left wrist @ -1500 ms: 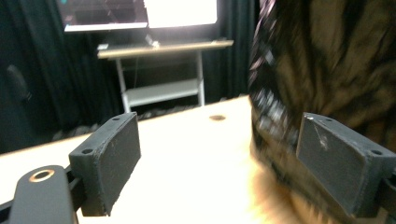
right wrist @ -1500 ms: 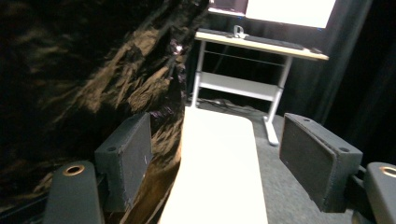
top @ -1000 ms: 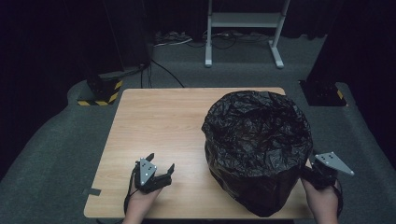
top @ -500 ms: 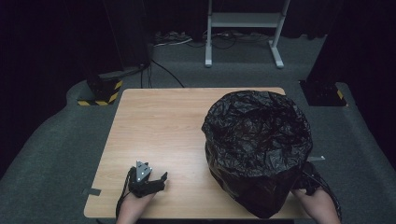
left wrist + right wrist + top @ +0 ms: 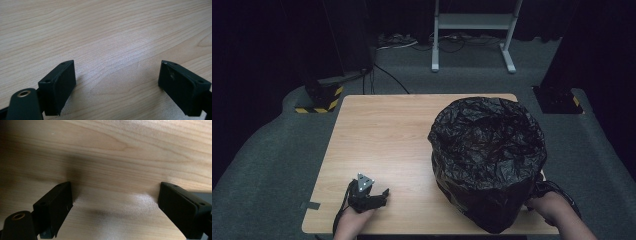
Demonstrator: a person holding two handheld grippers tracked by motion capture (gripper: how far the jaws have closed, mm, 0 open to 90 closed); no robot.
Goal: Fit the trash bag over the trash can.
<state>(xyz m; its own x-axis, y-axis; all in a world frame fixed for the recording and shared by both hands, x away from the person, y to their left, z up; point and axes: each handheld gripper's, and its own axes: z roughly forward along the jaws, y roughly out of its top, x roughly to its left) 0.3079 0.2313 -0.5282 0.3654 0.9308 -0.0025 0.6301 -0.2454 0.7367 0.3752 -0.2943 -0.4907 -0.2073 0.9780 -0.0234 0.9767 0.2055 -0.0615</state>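
My left gripper (image 5: 371, 194) sat released at seven o'clock on the wooden surface (image 5: 392, 140), jaws wide over bare wood, my right gripper (image 5: 115, 202) released too, low over the wood, my right hand (image 5: 548, 206) tucked beside the black crumpled bag (image 5: 488, 155) at four o'clock

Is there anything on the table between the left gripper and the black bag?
Nothing visible. The left gripper sits near the table's front left edge, its jaws open over bare wood. The black bag stands to its right, and the stretch of tabletop between them is bare.
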